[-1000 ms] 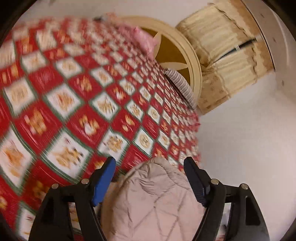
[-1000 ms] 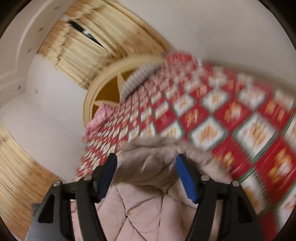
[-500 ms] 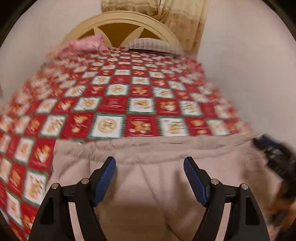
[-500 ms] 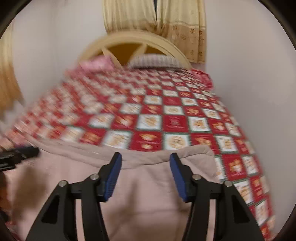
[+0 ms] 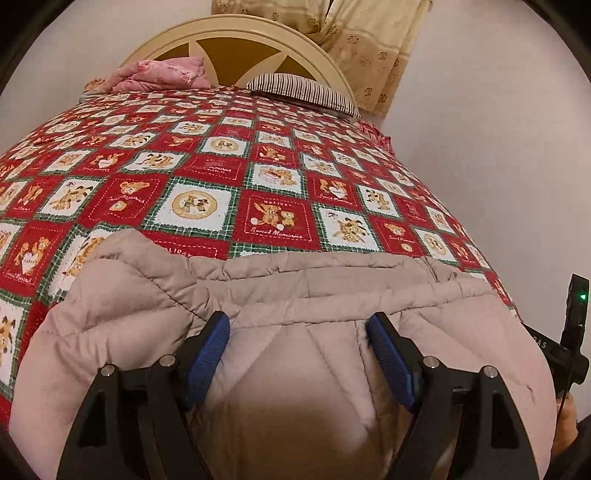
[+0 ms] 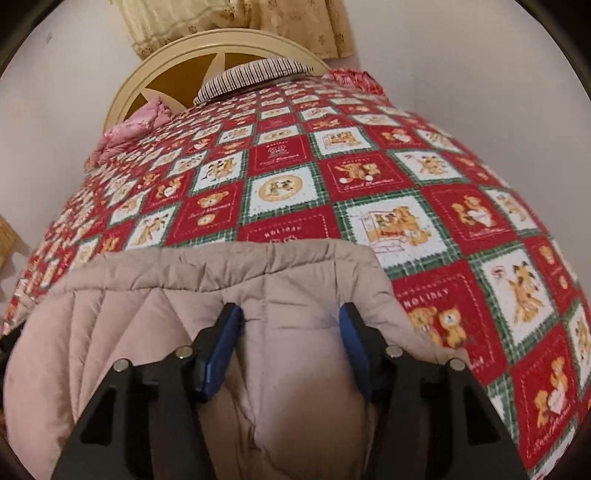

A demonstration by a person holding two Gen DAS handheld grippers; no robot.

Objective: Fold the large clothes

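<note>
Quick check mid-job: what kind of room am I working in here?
Almost certainly a bedroom. The quilted coat lies on a bed covered by a red teddy-bear patchwork quilt, with a striped pillow against an arched cream headboard and curtains behind.

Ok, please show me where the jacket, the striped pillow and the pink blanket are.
jacket (image 5: 303,291), left wrist view, quilted top edge.
striped pillow (image 5: 303,90), left wrist view, its top face.
pink blanket (image 5: 162,74), left wrist view, middle of the heap.

Beige quilted jacket (image 5: 295,295), red-green teddy-bear patchwork bedspread (image 5: 221,166), striped pillow (image 5: 303,92)
</note>
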